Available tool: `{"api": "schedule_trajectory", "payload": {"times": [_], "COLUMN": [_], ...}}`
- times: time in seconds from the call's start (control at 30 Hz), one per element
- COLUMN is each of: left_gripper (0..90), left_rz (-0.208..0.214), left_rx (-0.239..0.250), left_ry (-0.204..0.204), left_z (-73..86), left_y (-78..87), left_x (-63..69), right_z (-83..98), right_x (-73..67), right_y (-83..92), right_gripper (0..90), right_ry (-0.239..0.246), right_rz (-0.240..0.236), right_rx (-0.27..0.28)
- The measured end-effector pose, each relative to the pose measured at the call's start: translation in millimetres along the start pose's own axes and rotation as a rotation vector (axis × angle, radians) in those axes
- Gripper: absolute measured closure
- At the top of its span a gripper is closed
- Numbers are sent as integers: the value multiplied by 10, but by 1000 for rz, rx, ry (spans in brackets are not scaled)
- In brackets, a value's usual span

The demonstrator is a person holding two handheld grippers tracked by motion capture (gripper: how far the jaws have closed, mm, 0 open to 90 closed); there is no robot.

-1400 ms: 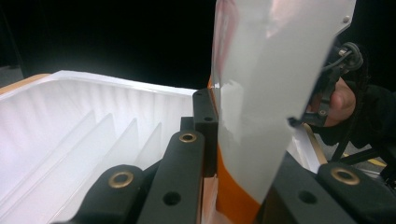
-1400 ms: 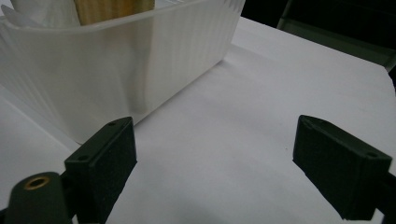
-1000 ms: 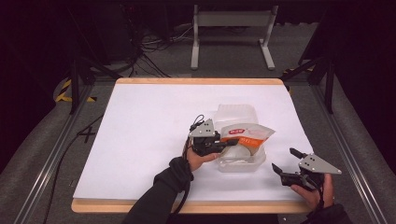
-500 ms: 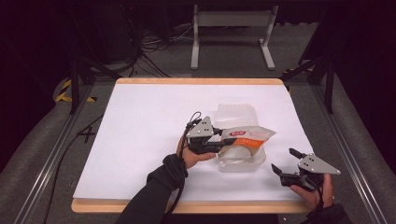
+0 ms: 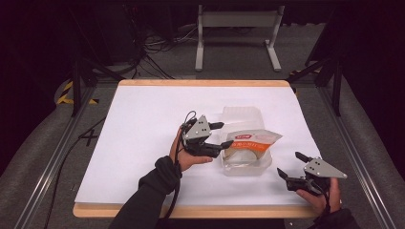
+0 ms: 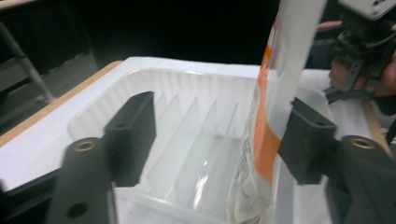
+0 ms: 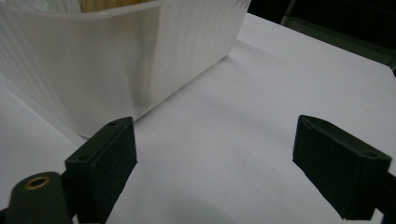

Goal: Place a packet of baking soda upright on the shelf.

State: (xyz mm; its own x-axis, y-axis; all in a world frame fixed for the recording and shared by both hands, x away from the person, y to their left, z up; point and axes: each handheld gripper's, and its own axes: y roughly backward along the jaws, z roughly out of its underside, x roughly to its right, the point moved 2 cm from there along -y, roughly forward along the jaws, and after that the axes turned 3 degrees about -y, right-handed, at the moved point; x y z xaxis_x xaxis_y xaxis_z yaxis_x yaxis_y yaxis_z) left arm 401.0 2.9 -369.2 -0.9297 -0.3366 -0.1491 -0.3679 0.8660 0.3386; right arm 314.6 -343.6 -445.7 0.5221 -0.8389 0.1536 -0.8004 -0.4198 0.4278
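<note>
Here, much of the snack packet (image 5: pixel 252 141) is hard to read: its print is blurred, and in the left tool's view its lower end is cut off by the frame. It stands tilted in the clear ribbed plastic container (image 5: pixel 244 164), which sits right of the worktop's (image 5: pixel 143 124) middle, nearer the front edge. The left tool (image 5: pixel 224 135) is just left of the container, its jaws having just been opening; the packet's edge stands between them, close by 1 pad, and whether it touches is unclear. The right tool (image 5: pixel 289 165) rests near the front right corner, jaws wide apart with nothing between them, the container wall just beside. The worktop's left half and back edge lie bare. White paper covers the wooden top; around it are dark floor, cables and metal frame legs (image 5: pixel 236 33).
</note>
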Motion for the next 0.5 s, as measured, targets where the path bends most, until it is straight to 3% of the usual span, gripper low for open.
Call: {"api": "schedule_trajectory", "payload": {"times": [0.13,0.3,0.5], "left_gripper": [165,114,83], "left_rz": [-44,-55,-71], "left_rx": [-39,-58,-87], "left_ry": [21,24,-10], "left_z": [20,49,59], "left_y": [35,89,201], "left_x": [-23,-33,-4], "right_z": [-1,4,3], "right_x": [1,-1,-4], "right_y": [5,0,0], "right_gripper": [140,140,140], "right_ry": [1,3,11], "right_rz": [4,4,7], "right_rx": [2,-1,-3]}}
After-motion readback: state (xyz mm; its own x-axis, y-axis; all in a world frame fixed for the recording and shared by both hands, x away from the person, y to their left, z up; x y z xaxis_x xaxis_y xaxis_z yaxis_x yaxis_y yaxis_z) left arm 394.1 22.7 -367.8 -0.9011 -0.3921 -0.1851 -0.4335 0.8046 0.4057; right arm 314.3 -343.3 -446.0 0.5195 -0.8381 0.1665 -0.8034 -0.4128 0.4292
